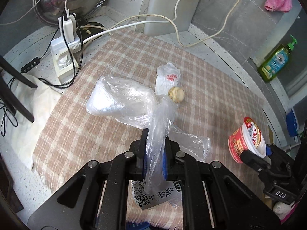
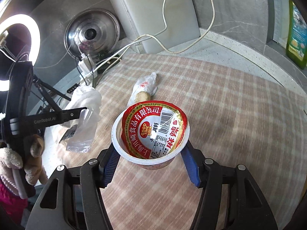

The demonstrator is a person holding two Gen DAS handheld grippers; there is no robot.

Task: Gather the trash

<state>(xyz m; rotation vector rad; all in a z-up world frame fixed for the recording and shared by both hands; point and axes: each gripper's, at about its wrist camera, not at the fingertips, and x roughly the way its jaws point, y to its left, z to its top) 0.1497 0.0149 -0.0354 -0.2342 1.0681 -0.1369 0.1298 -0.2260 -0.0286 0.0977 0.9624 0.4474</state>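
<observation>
My left gripper [image 1: 154, 153] is nearly closed, its blue pads pinching the twisted neck of a clear plastic bag [image 1: 122, 101]. The bag hangs lifted above the checked cloth [image 1: 211, 88], its bulging end stretching out to the far left of the jaws, with a labelled, barcoded part trailing under the gripper.

My right gripper [image 2: 150, 159] stands about half open, and its pads clamp the two sides of a white cup [image 2: 151, 134] with its red printed foil lid pushed down inside. The cup is raised off the cloth. From the left wrist view I see the same cup [image 1: 247, 140] at the near right, held in the other gripper's fingers.

Still lying on the cloth, farther off and between the two held things, is a small white bag with red print [image 1: 167, 78], and just beside it a pale, rounded lump [image 1: 176, 94], touching the bag's near edge.

At the far left stand a steel lid [image 1: 73, 0] against the wall and a white power strip [image 1: 65, 57]. A green bottle [image 1: 276, 61] stands at the far right.
</observation>
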